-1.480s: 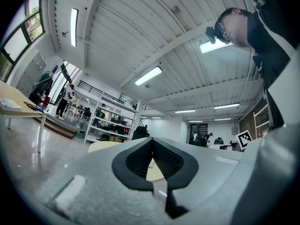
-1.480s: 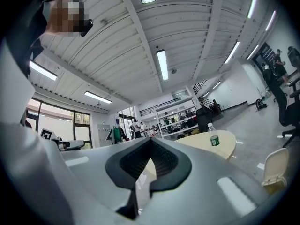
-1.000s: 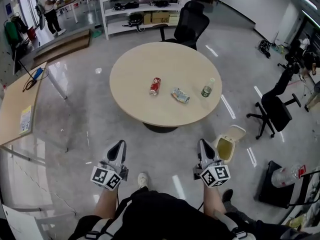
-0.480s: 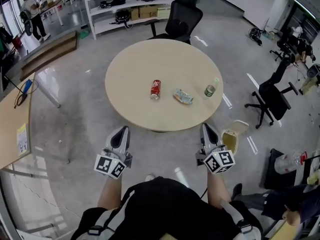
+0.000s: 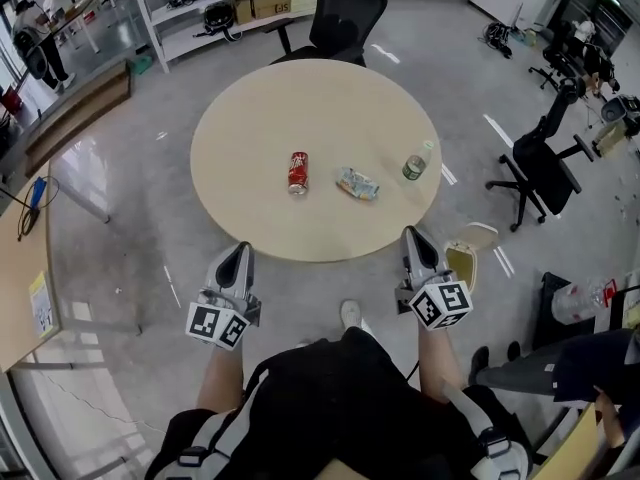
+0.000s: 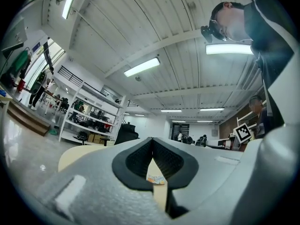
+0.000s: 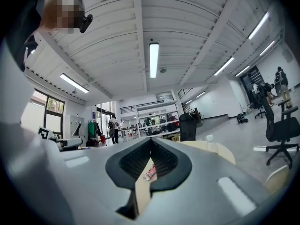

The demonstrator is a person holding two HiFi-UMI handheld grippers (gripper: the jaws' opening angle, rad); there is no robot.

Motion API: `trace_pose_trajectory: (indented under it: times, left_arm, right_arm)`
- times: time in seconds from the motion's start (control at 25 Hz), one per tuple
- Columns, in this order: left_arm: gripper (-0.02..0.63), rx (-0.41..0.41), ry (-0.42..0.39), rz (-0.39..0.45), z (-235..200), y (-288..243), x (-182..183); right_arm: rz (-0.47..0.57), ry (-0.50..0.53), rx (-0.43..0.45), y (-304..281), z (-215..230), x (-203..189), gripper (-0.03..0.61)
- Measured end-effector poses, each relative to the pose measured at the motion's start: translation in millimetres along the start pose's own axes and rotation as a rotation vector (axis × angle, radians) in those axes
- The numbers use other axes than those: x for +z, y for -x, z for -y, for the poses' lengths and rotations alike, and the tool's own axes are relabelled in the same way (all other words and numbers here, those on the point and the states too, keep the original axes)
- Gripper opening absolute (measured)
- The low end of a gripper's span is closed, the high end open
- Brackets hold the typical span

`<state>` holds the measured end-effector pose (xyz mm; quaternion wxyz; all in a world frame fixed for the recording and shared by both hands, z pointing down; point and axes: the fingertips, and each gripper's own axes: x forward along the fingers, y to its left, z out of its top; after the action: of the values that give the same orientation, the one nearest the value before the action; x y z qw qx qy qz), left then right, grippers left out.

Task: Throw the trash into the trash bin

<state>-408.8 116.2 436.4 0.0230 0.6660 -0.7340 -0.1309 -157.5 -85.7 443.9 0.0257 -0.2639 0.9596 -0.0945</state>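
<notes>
Trash bin [image 5: 463,264] stands open on the floor just beside the right tongs [image 5: 412,234]. These and the left tongs [image 5: 238,250] are clenched empty, near the desk [image 5: 260,118] edge. Mid-desk lie a red can [image 5: 298,172] and a crumpled wrapper [image 5: 357,183], with a bottle [image 5: 415,165] upright to their right. A black chair [image 5: 345,13] stands beyond.

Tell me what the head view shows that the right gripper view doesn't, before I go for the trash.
Head view only: the wrapper lying on the table between the can and the bottle.
Right gripper view only: the ceiling lights, and the right gripper seen along its jaws, closed with nothing held.
Both: the table, the can on its side, the upright bottle, and the black chair behind the table.
</notes>
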Motion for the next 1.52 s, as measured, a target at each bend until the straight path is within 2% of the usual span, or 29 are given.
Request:
trace_pose_trajectory:
  times: [0.28,0.52,0.8,1.08,1.28,1.4,1.52]
  left_arm:
    - [0.000,0.032,-0.029,0.033,7.2,-62.1,8.2]
    - [0.000,0.061,-0.032,0.069,19.7,-123.6,-1.2]
    - [0.000,-0.021,-0.005,0.046,66.8,-208.4,-31.7]
    - [0.000,-0.017,0.027,-0.053,73.1,-232.0,-66.7]
    - [0.000,0.014,0.029,-0.124,53.6,-234.2,-89.0]
    - [0.001,0.017,0.033,-0.164,42.3,-242.4,-103.9]
    - [0.001,-0.010,0.023,-0.187,39.3,-254.6,-111.1]
  right_arm:
    - [0.004,0.011,0.046,-52.0,57.1,12.2,0.005]
    - [0.006,0.051,0.090,-88.9,110.3,25.3,0.009]
    - [-0.040,0.067,0.072,-93.6,178.1,27.8,0.058]
    - [-0.124,0.036,0.034,-100.1,218.1,-8.2,0.174]
    - [-0.247,0.094,-0.041,-121.1,239.8,-57.0,0.315]
    - [-0.295,0.088,-0.073,-137.0,247.9,-82.7,0.388]
    - [-0.318,0.093,-0.098,-154.8,257.6,-98.7,0.411]
